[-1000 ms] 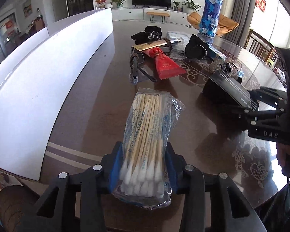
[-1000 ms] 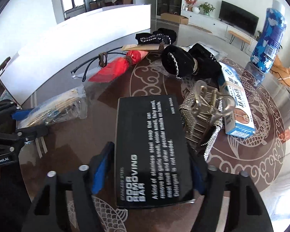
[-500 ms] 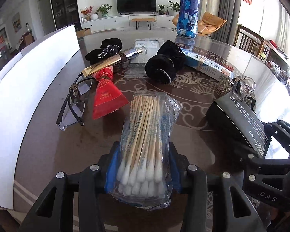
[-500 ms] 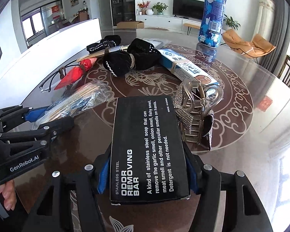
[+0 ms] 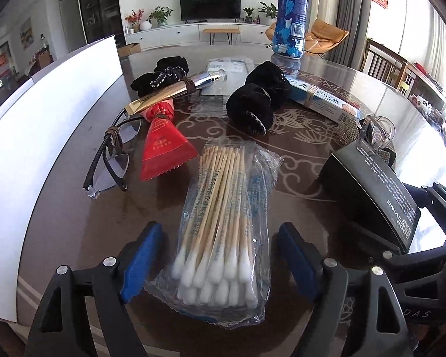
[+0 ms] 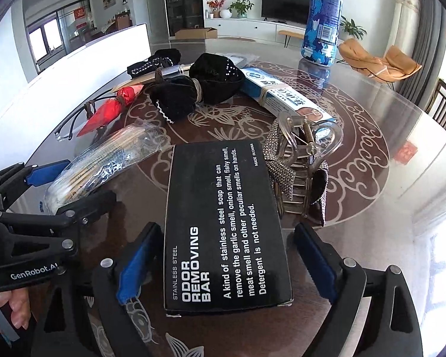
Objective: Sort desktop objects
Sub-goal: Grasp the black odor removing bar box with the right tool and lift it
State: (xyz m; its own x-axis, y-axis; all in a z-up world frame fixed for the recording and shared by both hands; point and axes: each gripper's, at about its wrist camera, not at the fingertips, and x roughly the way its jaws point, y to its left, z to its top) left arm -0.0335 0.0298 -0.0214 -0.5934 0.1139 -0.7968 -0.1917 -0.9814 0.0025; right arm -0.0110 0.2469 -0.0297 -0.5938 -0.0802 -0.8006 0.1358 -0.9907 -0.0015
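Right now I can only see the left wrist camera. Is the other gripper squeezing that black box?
Observer: No. In the right wrist view the right gripper has its blue fingers clear of the black box on both sides. Its jaws have just been opening, and the box lies between them.
Operator: What does the top say?
Observer: Big white letters read "ODOR REMOVING BAR".
Operator: What's that see-through thing behind it?
Observer: A clear hair claw with a metal spring, beside a sparkly clip at the box's far right corner.
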